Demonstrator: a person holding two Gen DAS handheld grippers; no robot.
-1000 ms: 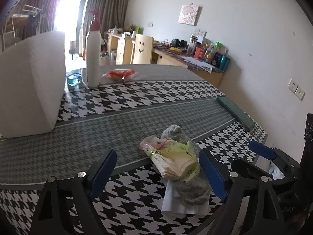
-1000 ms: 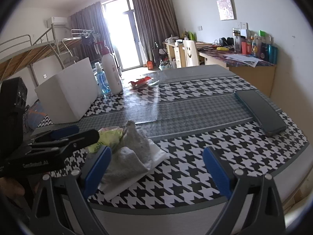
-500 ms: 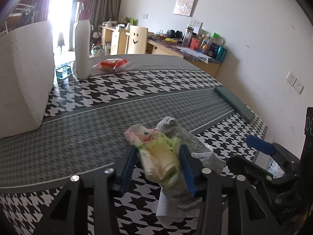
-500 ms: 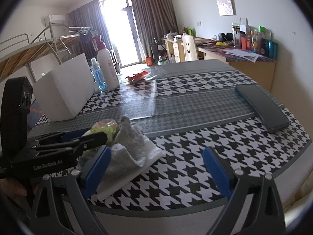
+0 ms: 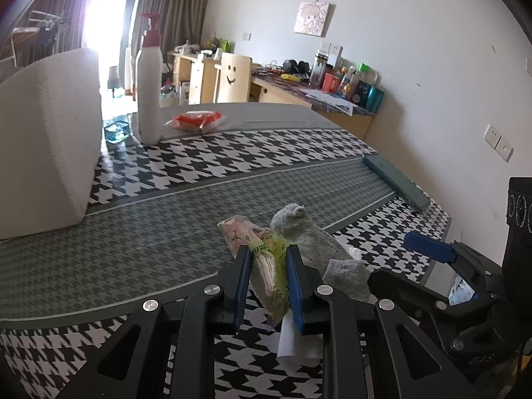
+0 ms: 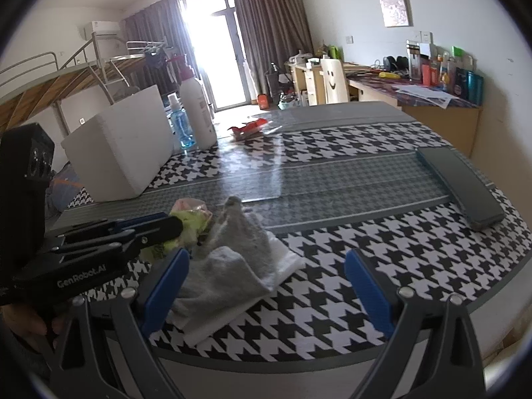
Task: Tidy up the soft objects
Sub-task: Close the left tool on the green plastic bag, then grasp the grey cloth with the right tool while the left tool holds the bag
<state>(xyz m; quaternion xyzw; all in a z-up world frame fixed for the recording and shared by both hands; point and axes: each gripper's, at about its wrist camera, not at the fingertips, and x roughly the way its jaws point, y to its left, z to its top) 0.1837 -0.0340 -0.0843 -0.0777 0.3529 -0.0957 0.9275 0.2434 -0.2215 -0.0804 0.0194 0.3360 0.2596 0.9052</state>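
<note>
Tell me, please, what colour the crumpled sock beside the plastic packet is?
Grey: the crumpled sock shows best in the right wrist view.

White cloth (image 5: pixel 296 342) mostly hidden under grey sock (image 5: pixel 319 249), packet (image 5: pixel 266 266) print unreadable

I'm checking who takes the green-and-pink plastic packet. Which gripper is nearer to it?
Left. The left gripper is closing with the packet between its pads; the right gripper stands open beside it, over the grey sock.

A houndstooth-covered table (image 6: pixel 382 242) is carrying a white foam box (image 6: pixel 123 146) at ten o'clock, a pump bottle (image 6: pixel 196 113) at eleven, a dark case (image 6: pixel 462 186) at two, and white paper (image 6: pixel 232 302) under a grey sock (image 6: pixel 229 266) at six.
</note>
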